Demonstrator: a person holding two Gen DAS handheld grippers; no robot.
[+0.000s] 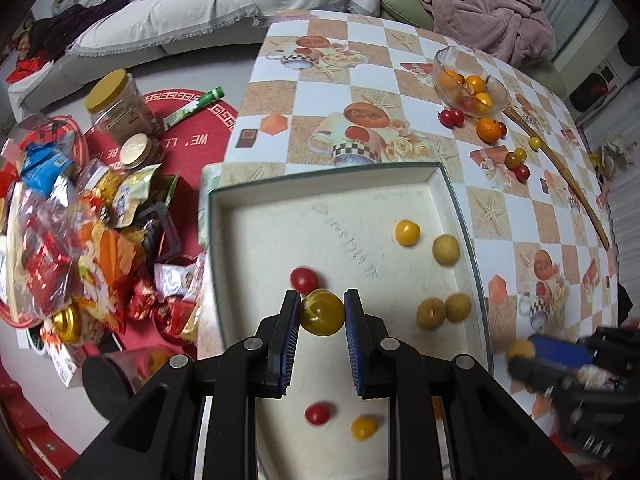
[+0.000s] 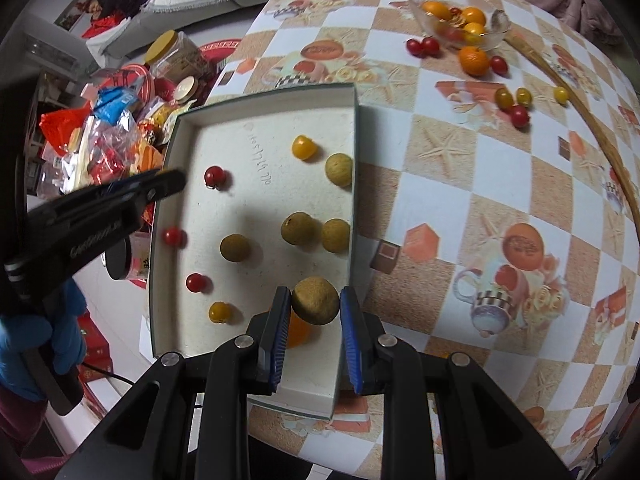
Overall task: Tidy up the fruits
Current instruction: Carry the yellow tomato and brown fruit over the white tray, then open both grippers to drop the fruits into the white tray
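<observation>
Checkered tablecloth (image 2: pixel 448 200) with starfish and teacup prints covers the table; a sofa (image 1: pixel 168 12) stands behind, snack packets (image 1: pixel 80 248) heaped on a red rug at left. White box tray (image 2: pixel 192 128) sits near the table edge, holding cherry tomatoes and longans. Glass bowl (image 2: pixel 496 36) of oranges stands far right, loose fruit beside it. Your left gripper (image 1: pixel 322 312) clamps an olive-yellow tomato (image 1: pixel 322 313) above the tray floor. Your right gripper (image 2: pixel 315 302) has both pads against a brown longan (image 2: pixel 315 300), over the tray's near right corner
</observation>
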